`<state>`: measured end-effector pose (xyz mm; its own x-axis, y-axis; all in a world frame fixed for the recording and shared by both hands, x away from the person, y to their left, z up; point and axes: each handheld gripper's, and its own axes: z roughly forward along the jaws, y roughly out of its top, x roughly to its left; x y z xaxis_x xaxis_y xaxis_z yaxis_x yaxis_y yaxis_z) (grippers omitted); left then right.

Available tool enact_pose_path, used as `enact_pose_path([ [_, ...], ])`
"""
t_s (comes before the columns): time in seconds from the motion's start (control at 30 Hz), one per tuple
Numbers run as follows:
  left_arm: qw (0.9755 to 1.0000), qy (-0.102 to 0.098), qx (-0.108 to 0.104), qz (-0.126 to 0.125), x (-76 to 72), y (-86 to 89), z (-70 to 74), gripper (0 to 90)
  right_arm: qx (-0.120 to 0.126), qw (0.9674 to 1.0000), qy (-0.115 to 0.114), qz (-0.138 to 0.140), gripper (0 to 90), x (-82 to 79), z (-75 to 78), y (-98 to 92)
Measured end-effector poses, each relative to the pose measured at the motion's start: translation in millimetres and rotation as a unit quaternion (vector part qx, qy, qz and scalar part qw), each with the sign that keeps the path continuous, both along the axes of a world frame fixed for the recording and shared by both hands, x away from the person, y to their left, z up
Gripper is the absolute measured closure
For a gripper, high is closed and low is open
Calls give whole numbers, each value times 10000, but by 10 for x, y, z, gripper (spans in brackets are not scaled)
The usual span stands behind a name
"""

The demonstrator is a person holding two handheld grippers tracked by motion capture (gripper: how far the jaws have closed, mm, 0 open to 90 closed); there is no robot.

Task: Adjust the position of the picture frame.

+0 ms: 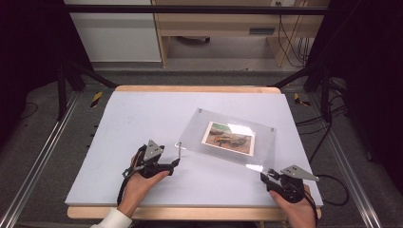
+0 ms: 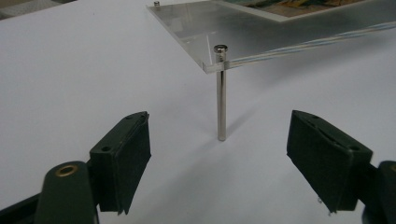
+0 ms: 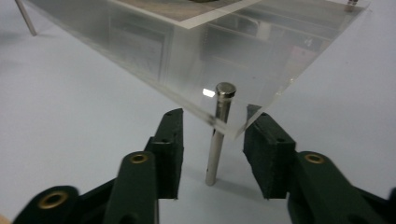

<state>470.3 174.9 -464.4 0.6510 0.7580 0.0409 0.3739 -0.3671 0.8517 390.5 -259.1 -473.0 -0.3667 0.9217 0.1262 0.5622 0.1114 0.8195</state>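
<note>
Right now the clear acrylic frame [image 1: 228,137], w/ a photo [image 1: 228,138] sandwiched inside, sits right of centre on the white table [image 1: 133,123], propped up on thin metal pins at its near corners.

Step in hand, as I read it: grab the two near pins, one per gripper. To do it well: keep each pin centred btw the pads, close on the shaft below the acrylic edge, and squeeze square so the pin doesn't tip or skid on the table. Don't nudge the plate sideways, since that could shift the other pin.

Right gripper [image 3: 212,154]: jaws narrowed around the near-right pin [image 3: 217,140], small gaps on both sides, pads not pressing yet, nothing held. Hand low at the near-right table edge, gripper pointing up-left at the corner.

Left gripper [image 2: 219,158]: jaws wide, near-left pin [image 2: 221,105] standing ahead and between them, well short of contact, holding nothing. Hand rests on the table near-left of the frame, gripper aimed right toward that corner.
</note>
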Motion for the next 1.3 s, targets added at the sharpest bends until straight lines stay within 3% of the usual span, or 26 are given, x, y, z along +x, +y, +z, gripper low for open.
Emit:
enact_pose_path([
  [0.1,9998,36,-176,34,25,2,-9,268,181,9998,42,-56,727,58,-24,-31],
  [0.27,9994,99,-346,-4,81,-31,-42,369,441,9989,116,113,839,125,-60,-33],
  [0.47,9996,92,-272,-20,170,-99,-61,480,446,9988,154,118,848,136,-49,-34],
  [0.53,9991,87,-403,-36,244,-116,-74,561,480,9986,173,115,848,138,-46,-36],
  [0.77,9995,66,-278,-99,340,-189,-137,664,561,9982,197,117,847,140,-33,-43],
  [1.1,9973,12,-735,-55,355,-242,-130,837,620,9979,173,95,848,136,-13,-47],
  [1.3,9960,33,-894,52,348,-250,-98,840,652,9978,76,74,845,136,9,-53],
])
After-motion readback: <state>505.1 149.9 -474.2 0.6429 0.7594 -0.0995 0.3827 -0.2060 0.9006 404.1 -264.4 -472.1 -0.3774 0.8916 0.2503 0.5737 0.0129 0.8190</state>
